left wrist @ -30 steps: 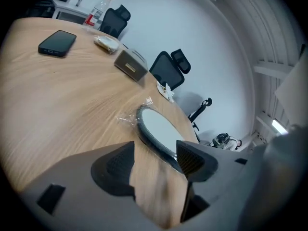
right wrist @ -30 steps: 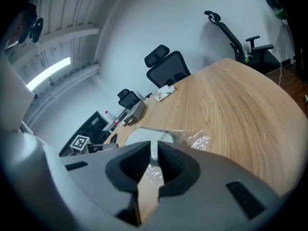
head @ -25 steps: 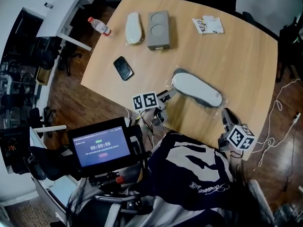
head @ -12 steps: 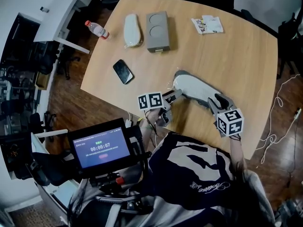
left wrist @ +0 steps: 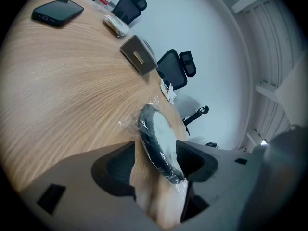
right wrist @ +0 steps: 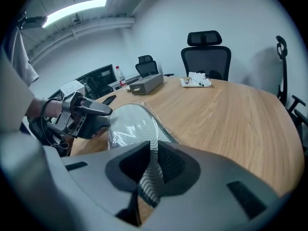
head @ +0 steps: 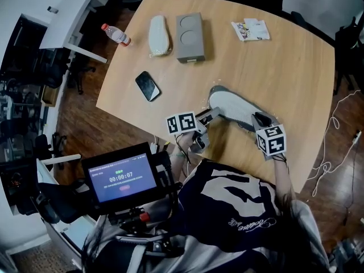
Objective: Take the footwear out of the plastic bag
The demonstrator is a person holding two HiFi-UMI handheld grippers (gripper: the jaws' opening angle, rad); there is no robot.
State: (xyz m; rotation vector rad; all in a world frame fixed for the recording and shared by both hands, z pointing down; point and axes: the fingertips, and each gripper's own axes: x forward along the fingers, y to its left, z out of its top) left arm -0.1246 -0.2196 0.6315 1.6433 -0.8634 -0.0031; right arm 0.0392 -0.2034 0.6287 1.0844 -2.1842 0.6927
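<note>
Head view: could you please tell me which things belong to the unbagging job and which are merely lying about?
Job: white shoe in its plastic bag; left gripper; right gripper, jaws closing on the shoe.
Lying about: phone, water bottle, other white shoe, grey box, packets.

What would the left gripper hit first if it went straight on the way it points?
The bagged slipper: its end lies between the left gripper's open jaws, so contact would likely come almost at once.
</note>
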